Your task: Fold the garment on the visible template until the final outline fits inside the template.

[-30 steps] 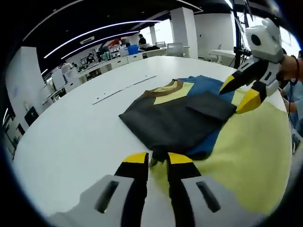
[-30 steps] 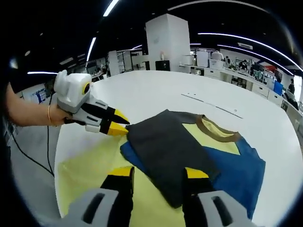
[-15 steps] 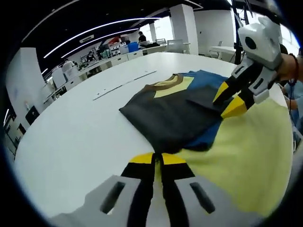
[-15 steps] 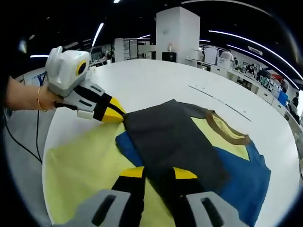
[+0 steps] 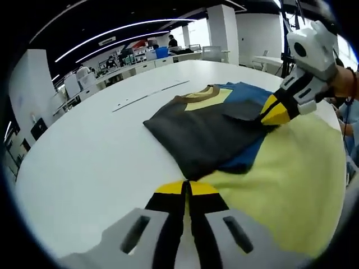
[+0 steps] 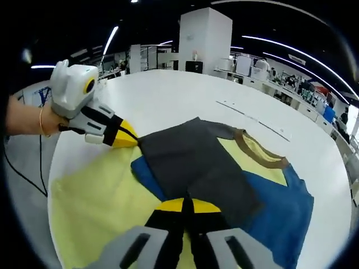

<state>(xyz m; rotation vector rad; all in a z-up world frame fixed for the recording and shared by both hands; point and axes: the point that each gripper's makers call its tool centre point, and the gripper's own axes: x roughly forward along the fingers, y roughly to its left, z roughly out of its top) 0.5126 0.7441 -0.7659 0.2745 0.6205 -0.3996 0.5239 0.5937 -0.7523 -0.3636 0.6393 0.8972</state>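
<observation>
The garment [image 5: 207, 131] lies folded on the white table: a dark grey panel over blue and yellow fabric with a brown collar [image 5: 196, 95]. It partly covers a pale yellow template [image 5: 280, 179]. My left gripper [image 5: 186, 188] is shut on the near corner of the grey panel. My right gripper [image 5: 274, 115] comes in from the right, pinching the panel's other corner. In the right gripper view, the garment [image 6: 196, 162] spreads ahead over the template [image 6: 95, 196]. My right gripper [image 6: 185, 206] is shut on the grey edge, and the left gripper [image 6: 130, 140] holds the far-left corner.
The round white table [image 5: 84, 162] extends far to the left, with a thin dashed seam [image 5: 148, 96] behind the garment. A person's hand [image 6: 28, 120] holds the left gripper, and a black cable [image 6: 22, 174] hangs off the table edge. Office desks stand far behind.
Both grippers stood open around the grey panel's edge a second ago and have shut on its two corners. The right gripper has lowered onto the fabric.
</observation>
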